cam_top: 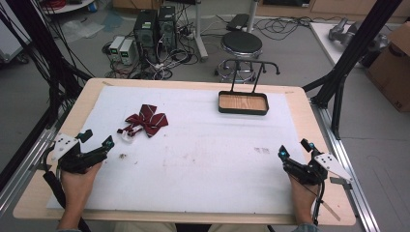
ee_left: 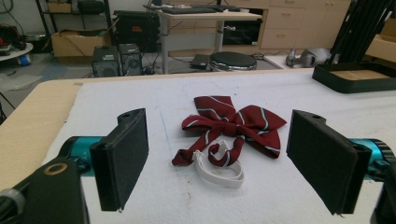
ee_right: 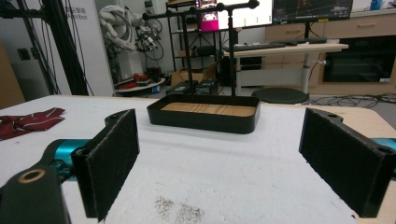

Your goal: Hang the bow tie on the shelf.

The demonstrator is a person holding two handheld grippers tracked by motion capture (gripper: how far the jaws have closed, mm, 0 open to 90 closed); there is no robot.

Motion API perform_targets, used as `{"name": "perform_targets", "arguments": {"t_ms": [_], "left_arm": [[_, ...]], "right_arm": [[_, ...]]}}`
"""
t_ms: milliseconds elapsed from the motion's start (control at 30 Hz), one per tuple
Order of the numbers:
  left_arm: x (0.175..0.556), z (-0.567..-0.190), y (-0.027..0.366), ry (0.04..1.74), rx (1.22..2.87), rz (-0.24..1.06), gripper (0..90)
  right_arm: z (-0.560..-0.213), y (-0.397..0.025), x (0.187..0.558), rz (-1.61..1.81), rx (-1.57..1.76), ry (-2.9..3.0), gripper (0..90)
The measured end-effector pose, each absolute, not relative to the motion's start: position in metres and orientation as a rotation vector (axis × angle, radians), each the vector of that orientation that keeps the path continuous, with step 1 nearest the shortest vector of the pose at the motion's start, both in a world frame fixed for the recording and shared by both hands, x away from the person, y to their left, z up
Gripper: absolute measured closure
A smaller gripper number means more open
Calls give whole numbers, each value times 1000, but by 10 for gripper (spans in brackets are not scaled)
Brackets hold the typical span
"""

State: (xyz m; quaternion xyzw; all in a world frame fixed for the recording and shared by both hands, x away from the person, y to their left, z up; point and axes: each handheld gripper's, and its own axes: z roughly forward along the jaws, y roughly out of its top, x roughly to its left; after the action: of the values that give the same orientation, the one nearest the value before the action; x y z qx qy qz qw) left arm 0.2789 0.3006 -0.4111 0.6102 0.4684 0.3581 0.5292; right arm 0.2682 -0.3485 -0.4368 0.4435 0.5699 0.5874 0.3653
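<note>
2 grippers, left gripper point(cam_top: 95, 138) and right gripper point(cam_top: 295, 148), gape wide, holding nothing.

Even, diffuse room light falls from overhead, leaving the white tabletop point(cam_top: 203, 159) bright without glare. Shadows are soft and faint, a thin one under the bow tie point(ee_left: 233, 123) ahead of the left tongs point(ee_left: 226, 161). All pictures are slightly soft and low in resolution. Nearest parts of the tongs blur, and background monitors beyond the right tongs point(ee_right: 233, 161) glow overexposed.
</note>
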Motion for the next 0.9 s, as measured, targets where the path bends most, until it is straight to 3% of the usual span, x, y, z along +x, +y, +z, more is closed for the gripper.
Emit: {"name": "perform_targets", "arguments": {"t_ms": [500, 900], "left_arm": [[280, -411, 298, 1119, 1490, 840, 198], [287, -408, 292, 1079, 1510, 798, 242]], "right_arm": [[-437, -348, 269, 1507, 1140, 1478, 112], [-438, -348, 270, 1494, 1150, 1488, 113]]}}
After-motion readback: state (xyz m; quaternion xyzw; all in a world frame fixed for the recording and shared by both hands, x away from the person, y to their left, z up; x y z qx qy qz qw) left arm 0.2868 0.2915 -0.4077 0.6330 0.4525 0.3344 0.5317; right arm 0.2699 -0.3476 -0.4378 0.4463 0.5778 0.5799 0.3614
